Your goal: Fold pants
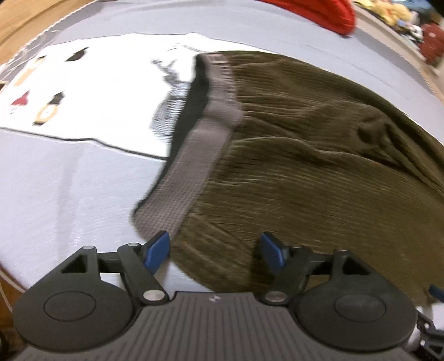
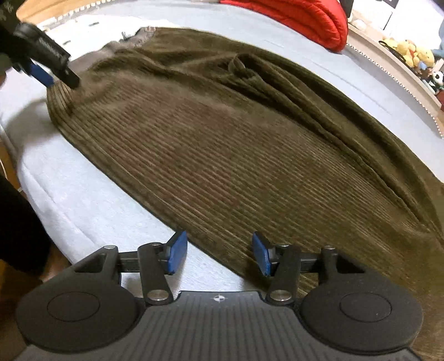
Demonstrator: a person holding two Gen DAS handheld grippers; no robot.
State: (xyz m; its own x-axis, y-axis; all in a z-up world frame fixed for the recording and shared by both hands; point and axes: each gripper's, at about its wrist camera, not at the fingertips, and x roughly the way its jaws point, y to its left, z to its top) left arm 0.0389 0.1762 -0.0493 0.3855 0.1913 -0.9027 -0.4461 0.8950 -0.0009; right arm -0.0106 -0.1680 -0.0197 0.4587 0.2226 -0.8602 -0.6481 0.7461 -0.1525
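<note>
Olive-brown corduroy pants point(image 1: 319, 155) lie spread on a pale grey bed, with a grey waistband point(image 1: 194, 155) along their left edge. My left gripper point(image 1: 215, 251) is open, its blue pads just above the near waistband corner of the pants. In the right wrist view the same pants point(image 2: 222, 144) stretch from far left to near right. My right gripper point(image 2: 219, 254) is open over the near edge of the pants. The left gripper also shows in the right wrist view point(image 2: 52, 75) at the far left, its tips touching the waist corner.
A white printed garment point(image 1: 91, 91) lies flat left of the waistband. A red puffy item point(image 2: 305, 19) sits at the bed's far side. Plush toys point(image 2: 410, 52) line a ledge at right. The bed's near edge point(image 2: 55, 200) runs bottom left.
</note>
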